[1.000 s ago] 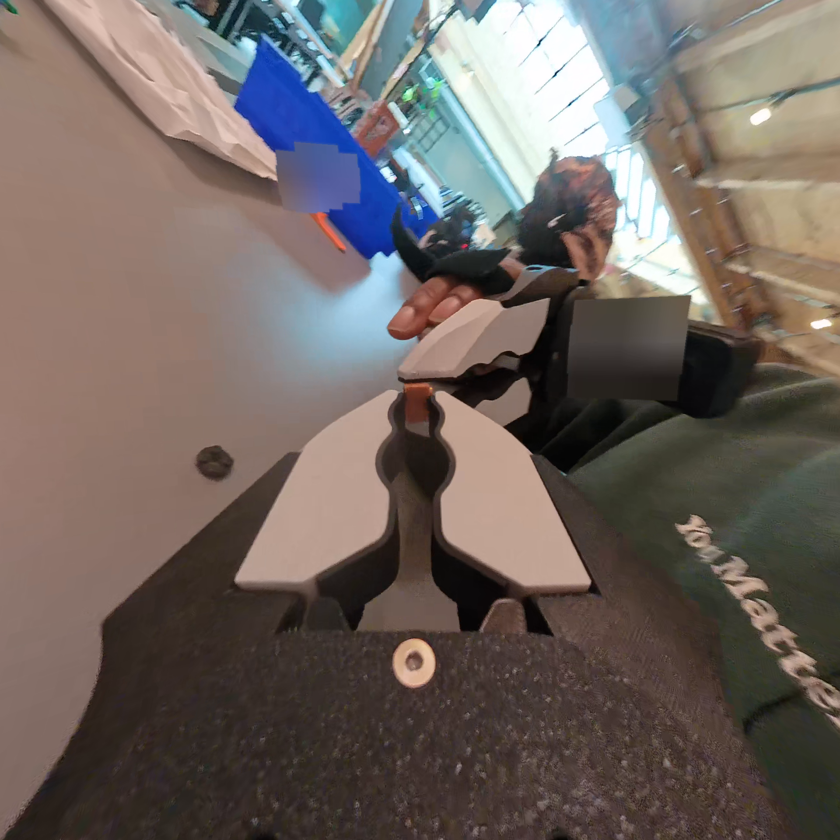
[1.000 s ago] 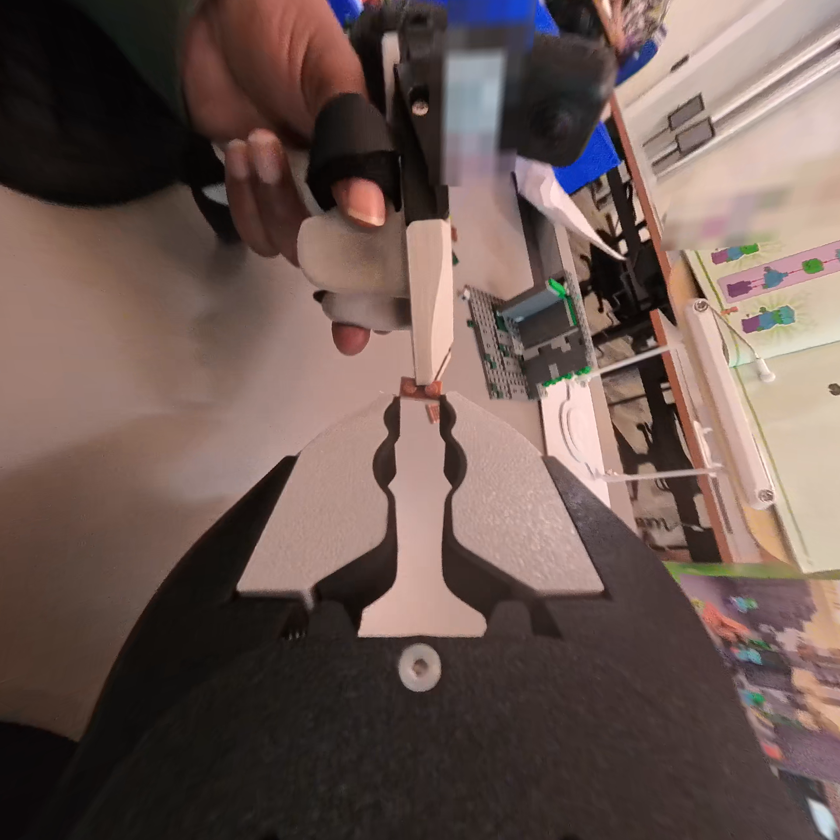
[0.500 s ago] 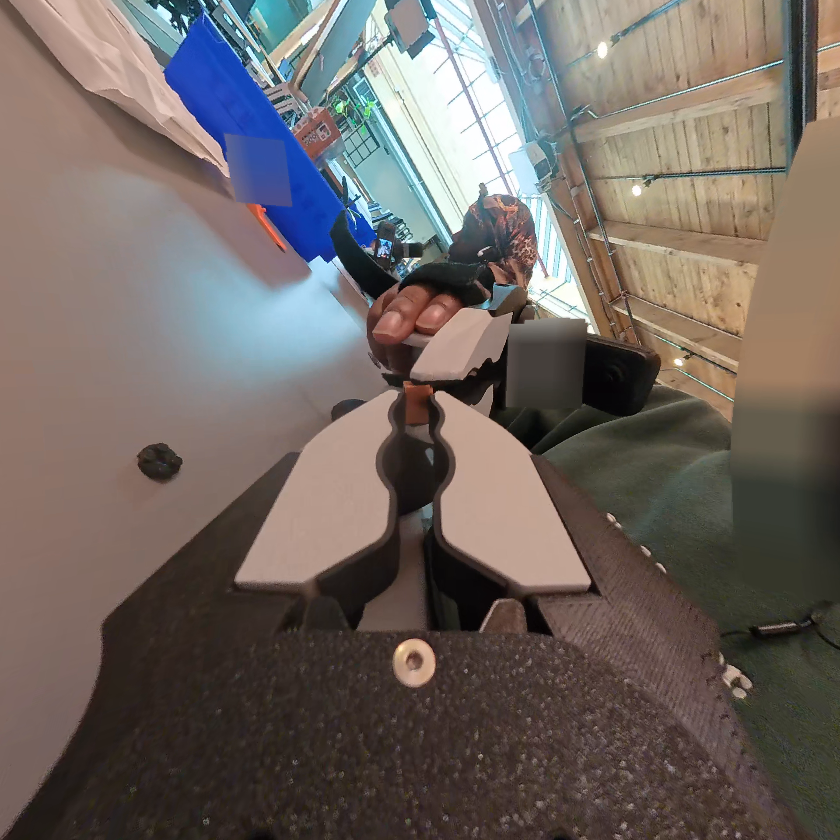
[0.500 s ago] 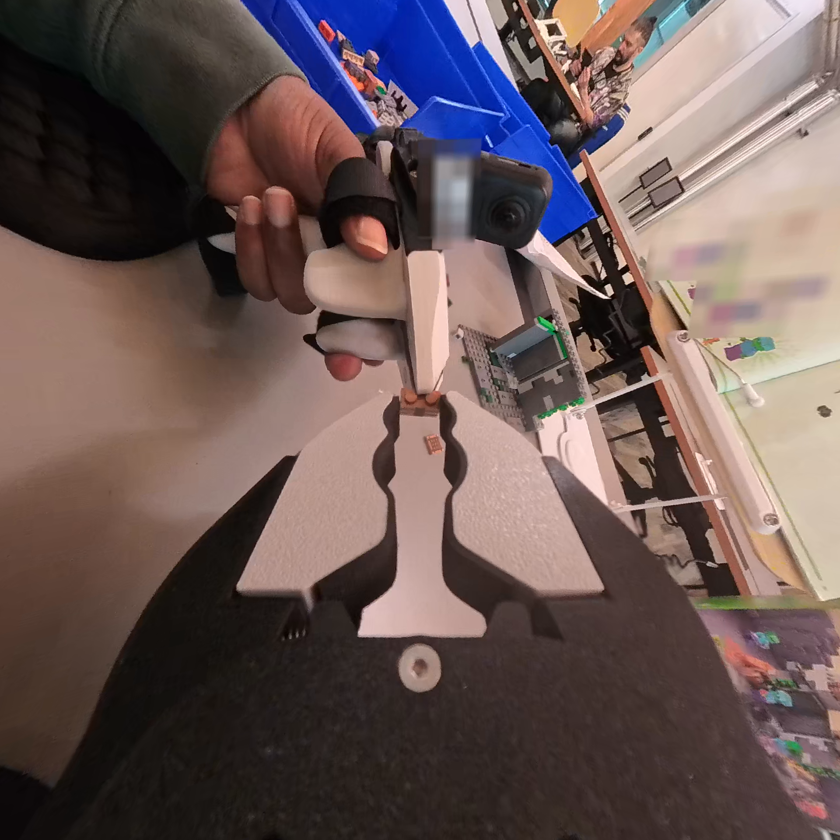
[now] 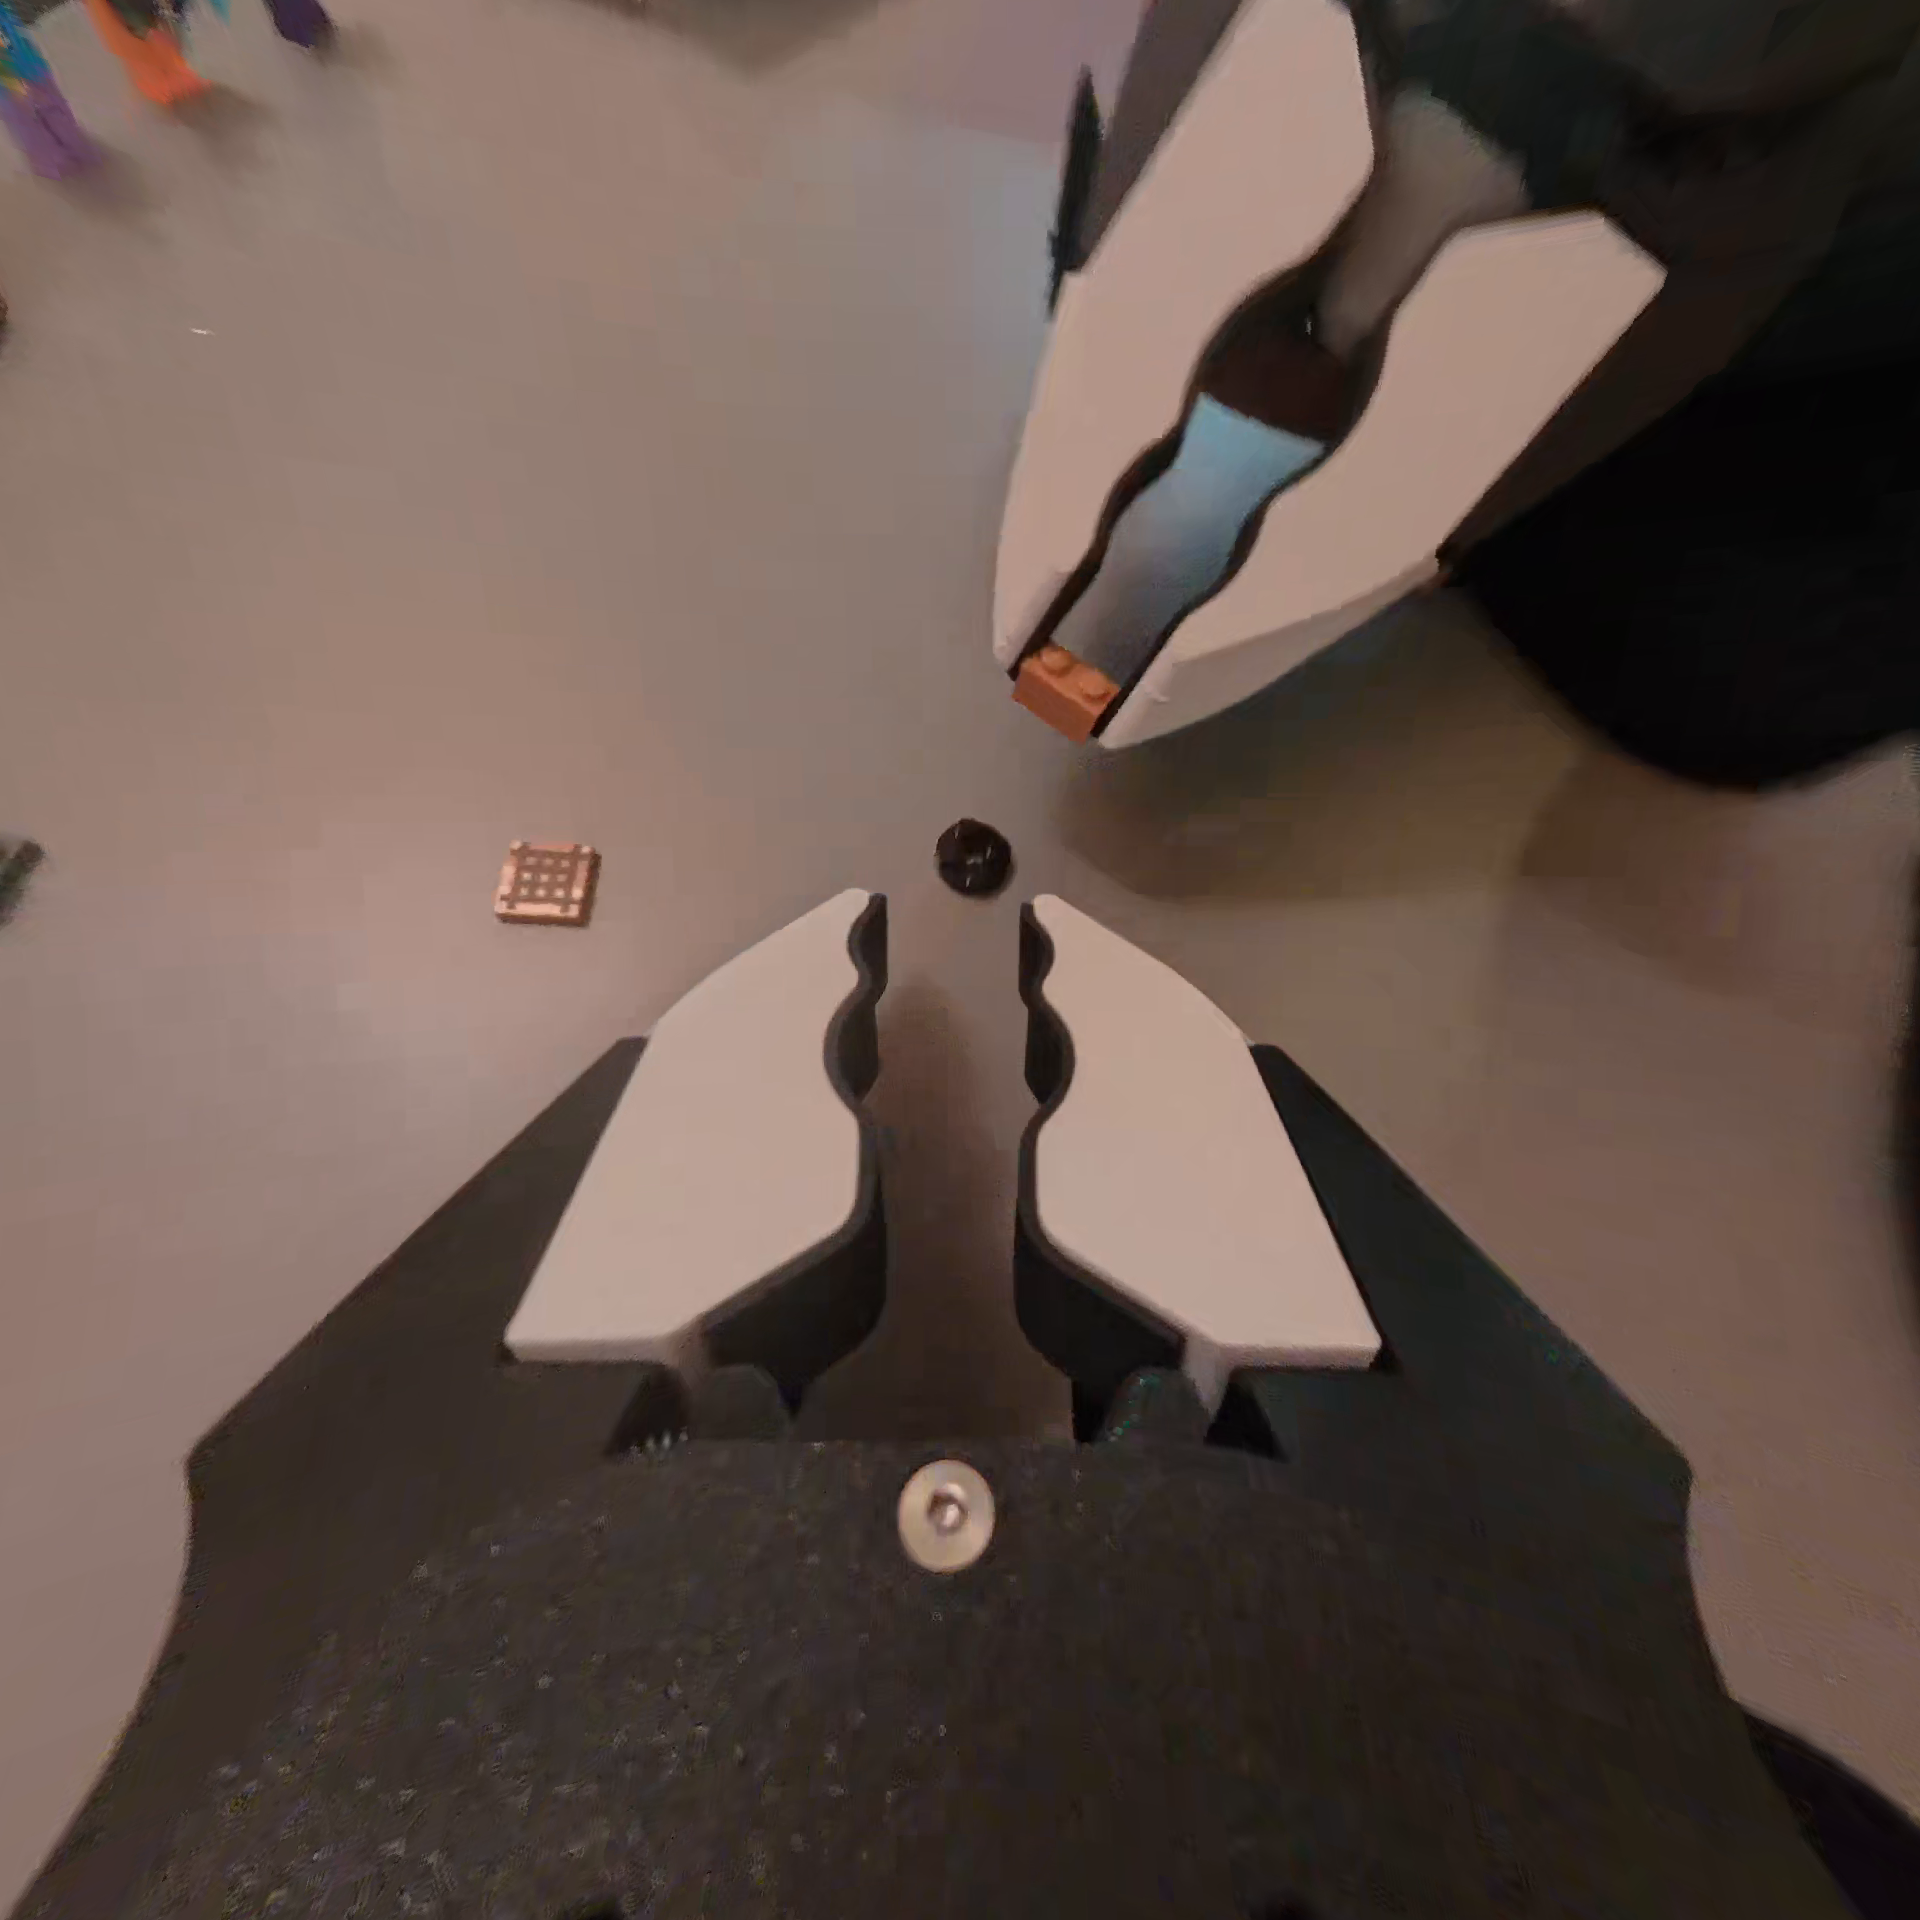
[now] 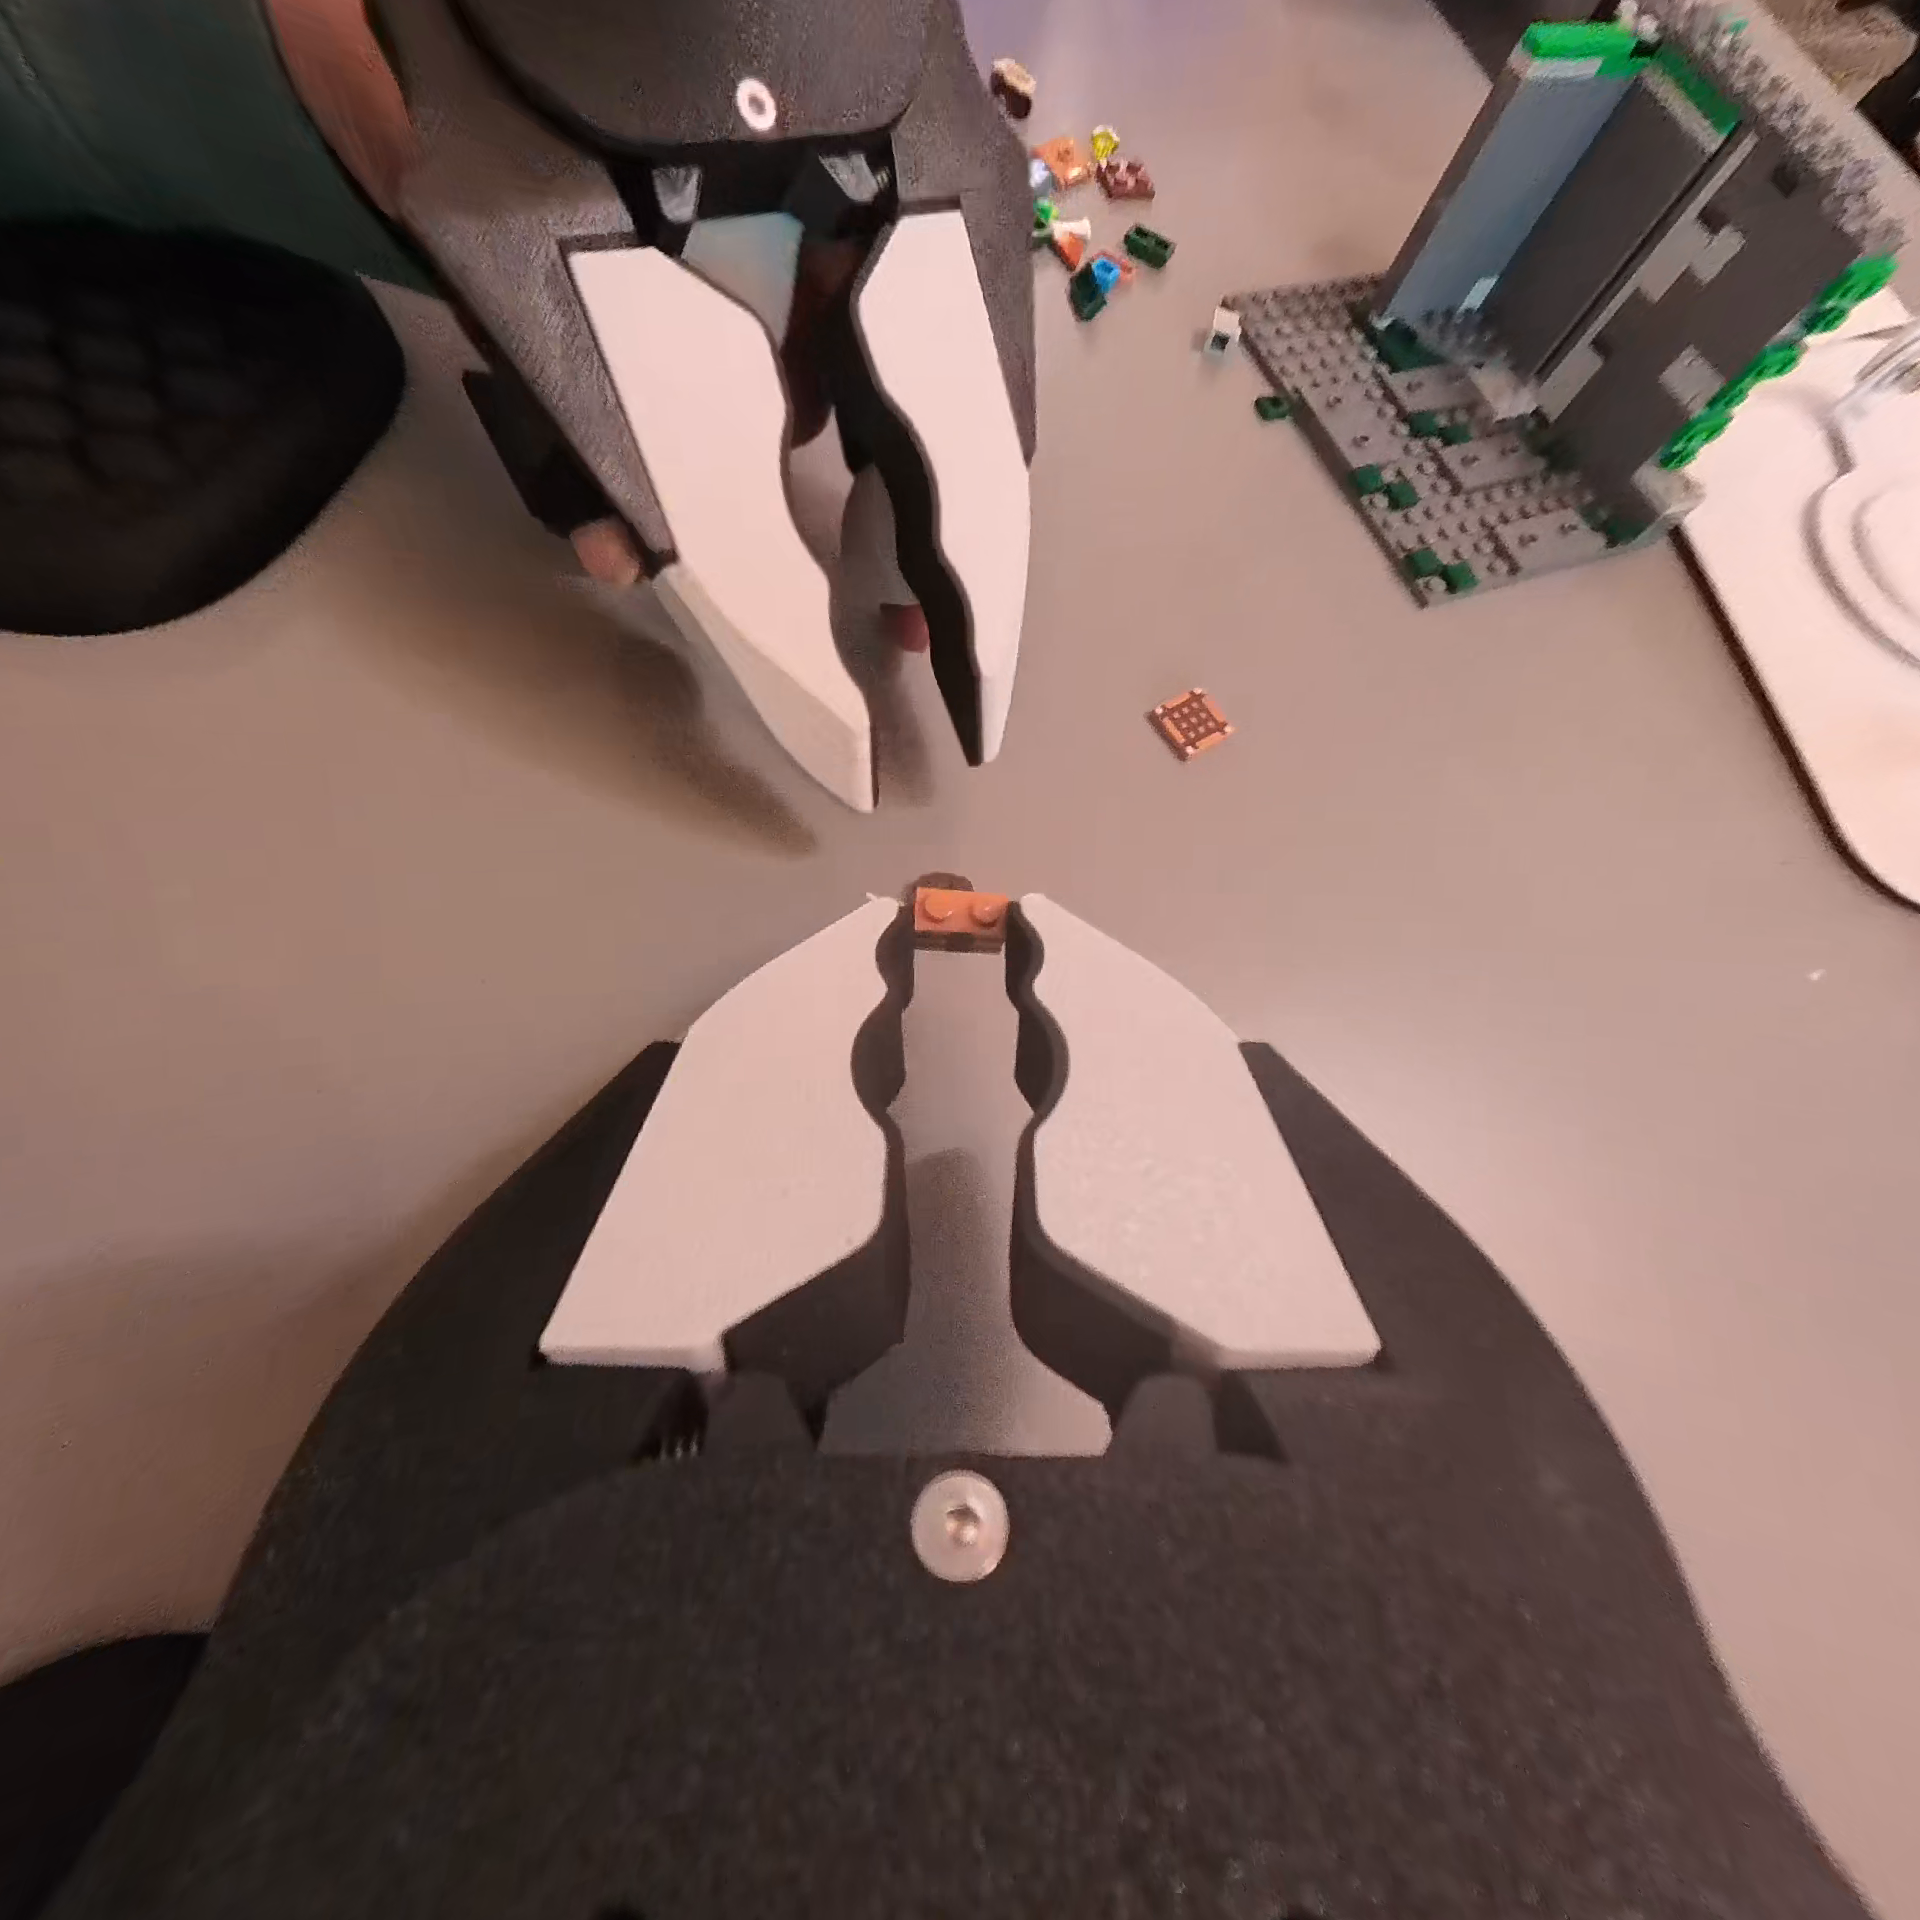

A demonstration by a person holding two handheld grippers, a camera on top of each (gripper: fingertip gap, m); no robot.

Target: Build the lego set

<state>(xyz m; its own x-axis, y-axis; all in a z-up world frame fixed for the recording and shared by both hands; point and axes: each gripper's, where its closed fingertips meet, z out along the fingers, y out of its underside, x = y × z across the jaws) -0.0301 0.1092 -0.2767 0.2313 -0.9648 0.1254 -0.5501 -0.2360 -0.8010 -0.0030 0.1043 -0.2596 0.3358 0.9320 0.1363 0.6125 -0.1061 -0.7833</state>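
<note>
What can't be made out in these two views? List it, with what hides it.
- Underside of the orange brick: right wrist view, hidden by the right gripper clamping it.
- Black round piece: left wrist view, too small to identify.
- Loose pieces: right wrist view, small and blurred.
- Colourful figures: left wrist view, cut by the top-left edge, blurred.
- Lego build: right wrist view, its back faces away.

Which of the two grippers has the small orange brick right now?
The right gripper, shut on the orange brick; the left gripper is open and empty.
</note>
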